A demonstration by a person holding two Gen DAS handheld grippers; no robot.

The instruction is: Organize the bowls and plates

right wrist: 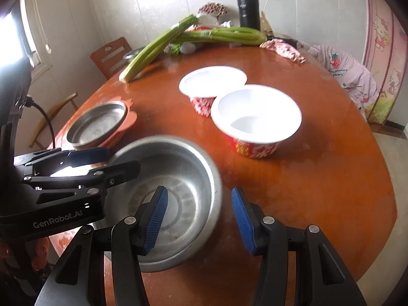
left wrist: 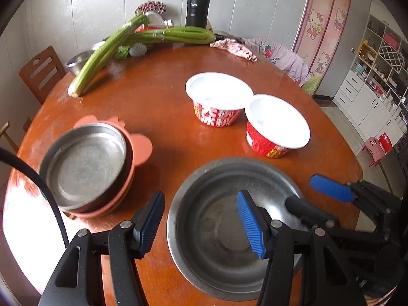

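A large steel bowl (left wrist: 224,250) (right wrist: 178,178) sits on the orange-brown round table (left wrist: 163,107) at its near edge. My left gripper (left wrist: 201,223) straddles the bowl's left rim, one pad outside and one inside, with neither pressing on it. My right gripper (right wrist: 199,220) straddles the right rim the same way, jaws apart, with table showing between the outer pad and the rim. Each gripper appears in the other's view: the right gripper (left wrist: 301,190) and the left gripper (right wrist: 122,159). A steel plate (left wrist: 84,168) (right wrist: 98,125) rests in an orange dish (left wrist: 142,148) to the left. Two red-and-white bowls (left wrist: 219,97) (left wrist: 278,122) stand behind.
Celery stalks (left wrist: 102,53), a black flask (left wrist: 196,7) and a pink cloth (left wrist: 234,47) lie along the table's far side. A wooden chair (left wrist: 40,71) stands at the far left. A cable (left wrist: 40,191) crosses the left of the view. Bare tabletop shows on the right (right wrist: 318,178).
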